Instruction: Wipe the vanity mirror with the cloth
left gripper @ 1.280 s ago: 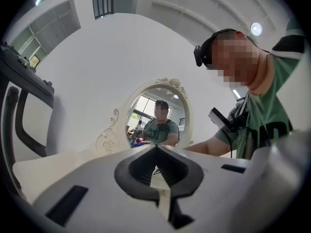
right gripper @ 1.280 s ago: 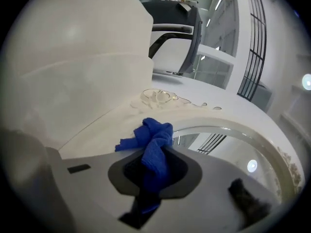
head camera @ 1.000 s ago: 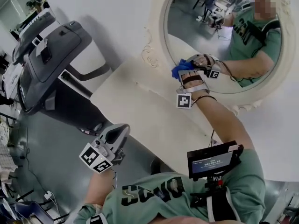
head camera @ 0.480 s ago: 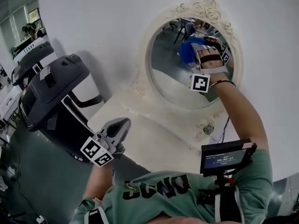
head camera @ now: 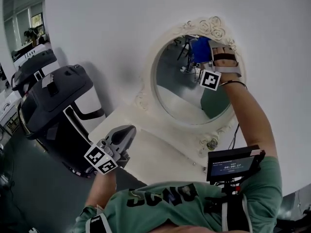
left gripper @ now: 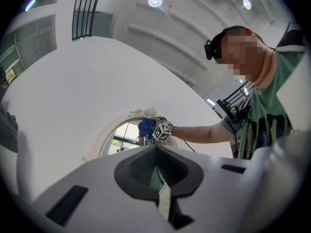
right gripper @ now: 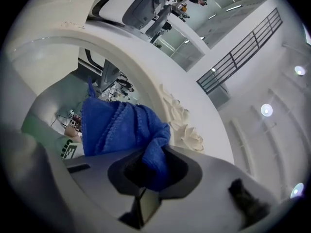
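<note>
Chest screen [head camera: 232,165]: mounted close to the torso, facing up; no part in the wiping.
Left gripper [head camera: 127,131]: low, off the front edge of the vanity, jaws pressed together with nothing between them; probably parked there because one tool is enough for the wipe.
Vanity top [head camera: 160,154]: pale and bare where visible, directly under the mirror.
Vanity mirror [head camera: 177,89]: oval glass in an ornate cream frame [head camera: 145,100], upright against the white wall [head camera: 121,23].
Right gripper [head camera: 208,50]: arm stretched up to the top right of the glass, just under the carved crest; jaws clamped on a fold of the cloth.
Blue cloth [head camera: 199,50]: one bunched fold pinched deep between the jaws, the rest fanning ahead of the tips, seemingly against the glass; deep pinch likely chosen so dragging cannot pull it free.
Step, as judged: mid-wipe along the upper edge; cleanliness of the lower glass not readable.
Dark exercise machine [head camera: 53,91]: far left, well apart from the mirror.
</note>
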`<state>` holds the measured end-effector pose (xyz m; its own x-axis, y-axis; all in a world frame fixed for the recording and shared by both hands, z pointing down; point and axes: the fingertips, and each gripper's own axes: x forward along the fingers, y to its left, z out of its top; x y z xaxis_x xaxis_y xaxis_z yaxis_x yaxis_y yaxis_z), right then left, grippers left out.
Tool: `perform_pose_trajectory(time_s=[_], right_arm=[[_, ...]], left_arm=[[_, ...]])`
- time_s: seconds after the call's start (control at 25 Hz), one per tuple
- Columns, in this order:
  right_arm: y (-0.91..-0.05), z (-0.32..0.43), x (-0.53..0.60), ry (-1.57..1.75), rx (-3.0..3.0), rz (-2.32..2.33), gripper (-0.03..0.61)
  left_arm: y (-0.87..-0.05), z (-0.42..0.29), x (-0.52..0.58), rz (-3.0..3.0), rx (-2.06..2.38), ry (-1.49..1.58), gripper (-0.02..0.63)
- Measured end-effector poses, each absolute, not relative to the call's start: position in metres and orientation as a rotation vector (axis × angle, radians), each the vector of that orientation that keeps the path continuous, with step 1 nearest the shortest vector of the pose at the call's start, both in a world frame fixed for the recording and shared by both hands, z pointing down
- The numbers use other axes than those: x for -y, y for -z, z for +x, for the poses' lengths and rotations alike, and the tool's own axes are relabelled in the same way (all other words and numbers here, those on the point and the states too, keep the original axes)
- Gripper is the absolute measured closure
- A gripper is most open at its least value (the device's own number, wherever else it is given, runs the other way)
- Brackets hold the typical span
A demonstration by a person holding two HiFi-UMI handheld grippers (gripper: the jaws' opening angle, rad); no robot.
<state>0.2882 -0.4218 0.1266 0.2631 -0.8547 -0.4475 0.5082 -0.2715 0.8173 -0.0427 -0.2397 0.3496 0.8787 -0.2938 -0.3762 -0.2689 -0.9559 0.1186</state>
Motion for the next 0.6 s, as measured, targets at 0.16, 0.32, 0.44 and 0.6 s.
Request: perform_pose_trajectory(time_s=[0.16,0.32,0.44,0.6], right_arm=[[-0.12,0.289,0.411,1.358,0.358,1.282,0.532],[-0.133,0.285,0.403,1.377,0.421,1.305,0.534],[-0.211,0.275,0.423,1.371,0.528,1.24,0.534],[-0.323,0.266,0.417,1.341,0.633,1.104,0.534]], left_arm=[[-0.349,-0.039,0.231,2.981,0.435,0.599,0.604],[-0.35,-0.03,0.219,2.968,0.425,0.572,0.603],[-0.371,-0.028,0.226,2.943,0.429,0.521,0.603],[-0.38,-0.025,0.214,2.902,0.445,0.473,0.603]])
